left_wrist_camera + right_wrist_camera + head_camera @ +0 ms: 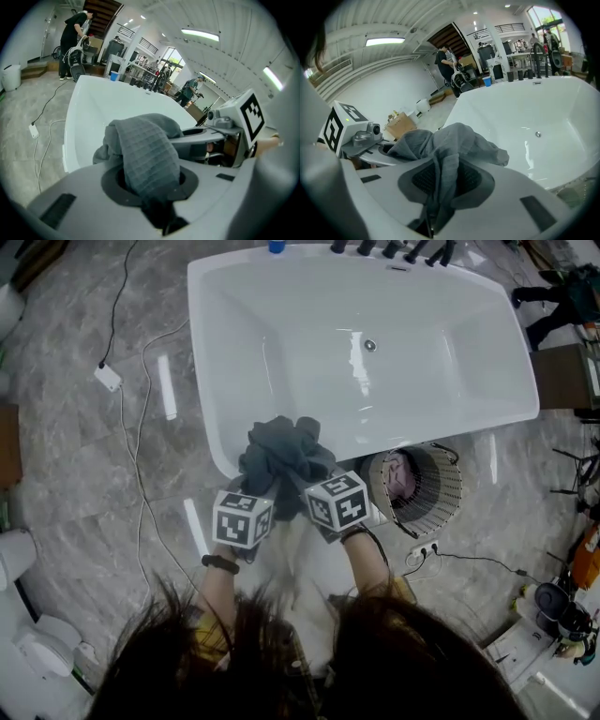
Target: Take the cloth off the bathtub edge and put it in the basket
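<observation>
The left gripper (152, 183) and right gripper (445, 182) both pinch the grey cloth (281, 454) in their fingers, bunched up over the near edge of the bathtub (309, 324). The basket (441, 493) stands to the right (on the floor (75, 427) by the bathtub), nearer the right gripper.

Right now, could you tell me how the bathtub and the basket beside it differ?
The bathtub is large, angular and smooth white; the basket is much smaller, round and slatted. The bathtub is bare inside but for its drain; the basket holds something pinkish. Both stand open-topped on the grey floor.
</observation>
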`<state>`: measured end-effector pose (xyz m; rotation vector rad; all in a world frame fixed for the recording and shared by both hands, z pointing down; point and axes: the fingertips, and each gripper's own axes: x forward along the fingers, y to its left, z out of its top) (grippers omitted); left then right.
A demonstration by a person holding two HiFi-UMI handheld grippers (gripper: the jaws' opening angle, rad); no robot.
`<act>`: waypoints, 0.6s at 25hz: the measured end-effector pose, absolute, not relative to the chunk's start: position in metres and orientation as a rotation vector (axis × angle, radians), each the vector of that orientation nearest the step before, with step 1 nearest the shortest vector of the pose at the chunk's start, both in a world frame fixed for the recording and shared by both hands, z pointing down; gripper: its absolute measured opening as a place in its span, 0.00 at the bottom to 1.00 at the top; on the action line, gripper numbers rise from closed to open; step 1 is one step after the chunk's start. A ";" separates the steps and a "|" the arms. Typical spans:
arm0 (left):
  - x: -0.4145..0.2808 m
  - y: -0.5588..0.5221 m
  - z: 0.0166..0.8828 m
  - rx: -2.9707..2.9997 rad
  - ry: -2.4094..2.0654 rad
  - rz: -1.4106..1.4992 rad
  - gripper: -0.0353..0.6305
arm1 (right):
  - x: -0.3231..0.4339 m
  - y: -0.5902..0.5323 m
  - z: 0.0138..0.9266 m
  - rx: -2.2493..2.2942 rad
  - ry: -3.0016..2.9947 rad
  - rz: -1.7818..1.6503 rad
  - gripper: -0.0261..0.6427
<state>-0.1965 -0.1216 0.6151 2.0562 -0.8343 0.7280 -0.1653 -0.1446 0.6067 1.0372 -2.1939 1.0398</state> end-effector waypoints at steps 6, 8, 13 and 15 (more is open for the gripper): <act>-0.181 -0.124 0.590 2.105 -0.812 0.730 0.20 | -0.149 -0.146 0.581 1.106 -2.217 1.054 0.17; -0.173 -0.125 0.585 2.120 -0.798 0.736 0.20 | -0.140 -0.147 0.576 1.136 -2.218 1.061 0.17; -0.139 -0.124 0.575 2.169 -0.734 0.752 0.20 | -0.106 -0.143 0.565 1.234 -2.209 1.078 0.17; -0.120 -0.122 0.570 2.190 -0.708 0.756 0.20 | -0.086 -0.141 0.559 1.281 -2.206 1.080 0.16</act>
